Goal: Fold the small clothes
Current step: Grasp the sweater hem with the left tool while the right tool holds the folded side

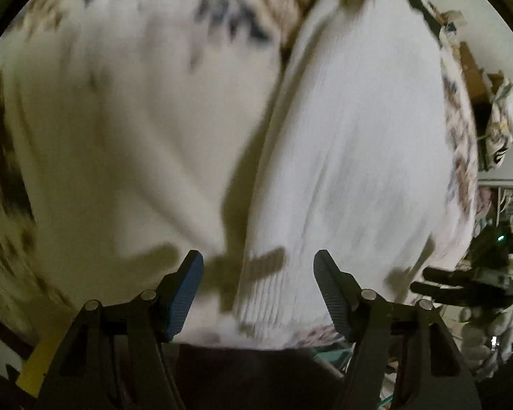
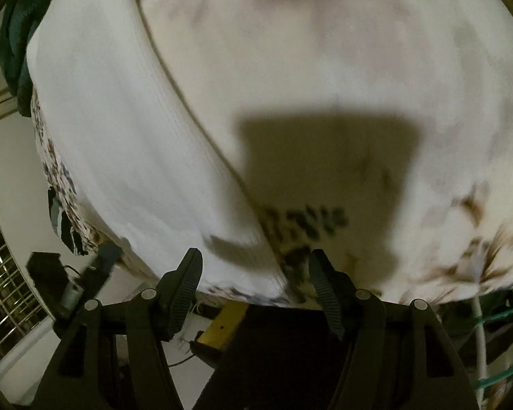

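Note:
A white ribbed garment (image 1: 342, 157) lies spread on a cream floral-print cloth (image 1: 119, 119); its ribbed hem is near my left gripper (image 1: 258, 259), which is open and empty just above that hem. In the right wrist view the same white garment (image 2: 126, 143) lies at the left on the floral cloth (image 2: 359, 51). My right gripper (image 2: 255, 258) is open and empty over the garment's near right edge. Both views are blurred.
The other gripper (image 1: 461, 280) shows at the right edge of the left wrist view. A dark green cloth (image 2: 17, 41) lies at the far left. A window grille (image 2: 7, 294), a yellow-tagged dark block (image 2: 222, 324) and a green-corded rack (image 2: 496, 341) sit below the surface edge.

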### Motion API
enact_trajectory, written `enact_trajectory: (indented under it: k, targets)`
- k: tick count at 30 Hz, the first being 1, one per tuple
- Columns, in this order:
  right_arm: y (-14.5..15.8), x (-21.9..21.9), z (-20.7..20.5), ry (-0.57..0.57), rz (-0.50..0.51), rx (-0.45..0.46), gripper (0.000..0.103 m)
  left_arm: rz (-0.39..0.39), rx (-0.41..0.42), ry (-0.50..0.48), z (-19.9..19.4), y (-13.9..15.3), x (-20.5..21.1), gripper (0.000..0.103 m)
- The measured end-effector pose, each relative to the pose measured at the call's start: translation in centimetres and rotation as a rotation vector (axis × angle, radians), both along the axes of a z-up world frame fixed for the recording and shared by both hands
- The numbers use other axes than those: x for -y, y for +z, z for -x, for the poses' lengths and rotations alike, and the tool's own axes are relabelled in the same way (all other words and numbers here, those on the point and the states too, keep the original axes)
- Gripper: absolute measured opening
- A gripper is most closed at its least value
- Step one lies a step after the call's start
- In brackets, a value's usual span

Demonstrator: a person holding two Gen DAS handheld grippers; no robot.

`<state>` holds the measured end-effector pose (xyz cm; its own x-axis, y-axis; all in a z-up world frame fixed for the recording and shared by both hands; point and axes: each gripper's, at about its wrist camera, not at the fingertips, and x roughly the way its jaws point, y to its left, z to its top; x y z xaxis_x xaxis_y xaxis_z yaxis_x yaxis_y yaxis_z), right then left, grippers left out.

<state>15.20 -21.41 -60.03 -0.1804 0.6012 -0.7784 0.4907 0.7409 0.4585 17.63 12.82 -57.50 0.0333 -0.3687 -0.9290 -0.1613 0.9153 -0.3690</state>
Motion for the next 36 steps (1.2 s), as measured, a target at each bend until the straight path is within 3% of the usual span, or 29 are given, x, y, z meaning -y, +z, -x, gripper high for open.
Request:
enact_trajectory:
  k: [1, 2, 3, 4, 7, 13, 18, 22, 24, 27, 28, 29, 30, 31, 36]
  targets:
    - [-0.2, -0.4, 0.7, -0.004, -0.006, 0.006, 0.067, 0.004, 0.005, -0.001, 0.5, -0.2, 0.6, 0.039]
    - [-0.4, -0.9, 1.2, -0.005, -0.011, 0.011, 0.066, 0.006, 0.024, -0.008, 1.0, -0.3, 1.3, 0.0]
    - [-0.5, -1.5, 1.7, 0.004, -0.001, 0.02, 0.06, -0.034, 0.03, -0.024, 1.2, -0.3, 2.2, 0.003]
    - [-0.6, -2.0, 1.9, 0.013, 0.015, 0.037, 0.042, -0.039, 0.043, -0.027, 1.3, -0.1, 2.6, 0.003]
    - [-0.6, -3.8, 2.2, 0.043, 0.074, 0.072, 0.007, -0.043, 0.109, 0.005, 1.7, 1.4, 3.2, 0.002]
    - [1.3, -4.6, 2.9, 0.037, 0.189, 0.122, 0.003, -0.008, 0.169, 0.052, 3.7, 4.3, 2.4, 0.002]
    - [3.3, -4.3, 3.3, 0.082, 0.24, 0.134, 0.002, 0.019, 0.162, 0.045, 5.3, 4.3, 2.4, 0.002]
    - [2.5, -5.1, 3.7, 0.157, 0.289, 0.098, 0.002, -0.013, 0.082, 0.036, 4.9, -0.6, 2.3, 0.002]
    - [1.3, -6.0, 3.2, 0.169, 0.283, 0.071, 0.002, 0.02, 0.047, 0.049, 4.3, -2.4, 1.6, 0.003]
    - [0.7, -6.9, 2.2, 0.185, 0.265, 0.063, 0.008, 0.108, 0.055, 0.073, 3.7, -1.6, 0.5, 0.007]
    - [0.9, -6.9, 2.0, 0.186, 0.244, 0.065, 0.021, 0.13, 0.064, 0.075, 3.6, -1.1, 0.2, 0.016]
    - [1.0, -7.0, 1.9, 0.184, 0.209, 0.065, 0.03, 0.14, 0.078, 0.078, 3.7, -0.6, -0.2, 0.034]
    - [1.1, -6.8, 1.9, 0.17, 0.174, 0.074, 0.05, 0.143, 0.088, 0.08, 3.8, -0.5, -0.5, 0.045]
    - [1.2, -6.6, 2.0, 0.153, 0.152, 0.085, 0.058, 0.154, 0.094, 0.084, 3.9, -0.7, -0.8, 0.064]
    - [-0.4, -4.1, 1.6, 0.061, 0.07, 0.069, 0.059, 0.22, 0.029, 0.116, 2.9, -4.2, 0.0, 0.064]
